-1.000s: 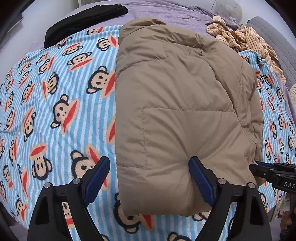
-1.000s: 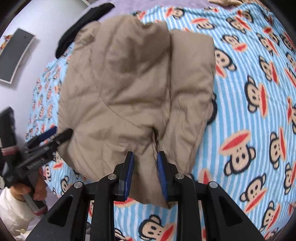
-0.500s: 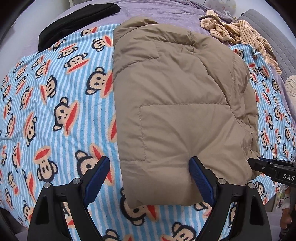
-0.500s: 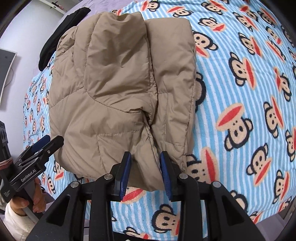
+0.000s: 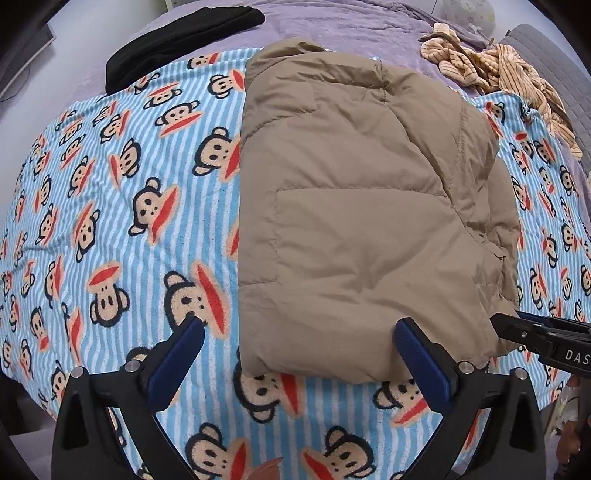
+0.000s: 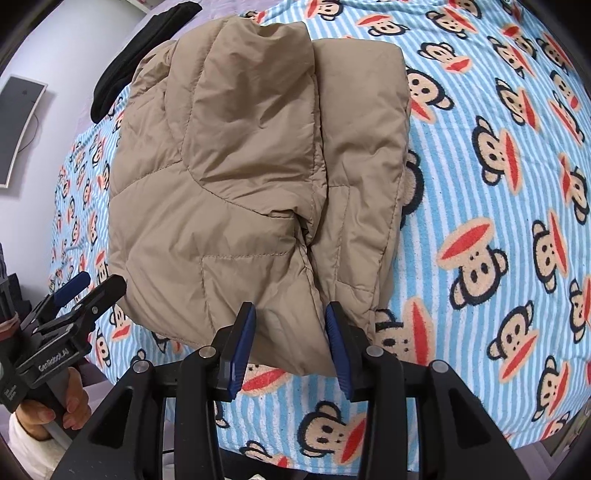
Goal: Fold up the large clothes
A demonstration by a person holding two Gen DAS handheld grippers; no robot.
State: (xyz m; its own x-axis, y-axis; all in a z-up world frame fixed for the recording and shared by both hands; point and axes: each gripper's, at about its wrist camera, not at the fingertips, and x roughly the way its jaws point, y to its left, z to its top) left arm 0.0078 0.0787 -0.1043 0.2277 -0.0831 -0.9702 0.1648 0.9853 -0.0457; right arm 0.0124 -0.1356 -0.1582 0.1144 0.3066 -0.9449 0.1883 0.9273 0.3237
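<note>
A tan puffer jacket lies folded into a thick bundle on the blue-striped monkey blanket. My left gripper hovers over its near left corner, jaws very wide and still opening, and neither pad presses the fabric. In the right wrist view the jacket shows a lengthwise fold seam. My right gripper straddles the near hem by that seam. Its jaws are opening, with fabric between them but free of the pads. Each gripper shows in the other's view: left gripper, right gripper.
A black garment and a striped beige garment lie at the far end on a purple sheet. A dark screen hangs on the left wall. A person's hand grips the left tool. The bed's near edge is just below both grippers.
The right jaws have parted and let go of the jacket's near hem. The left jaws have spread wider, and that gripper has pulled up and back, so more blanket shows.
</note>
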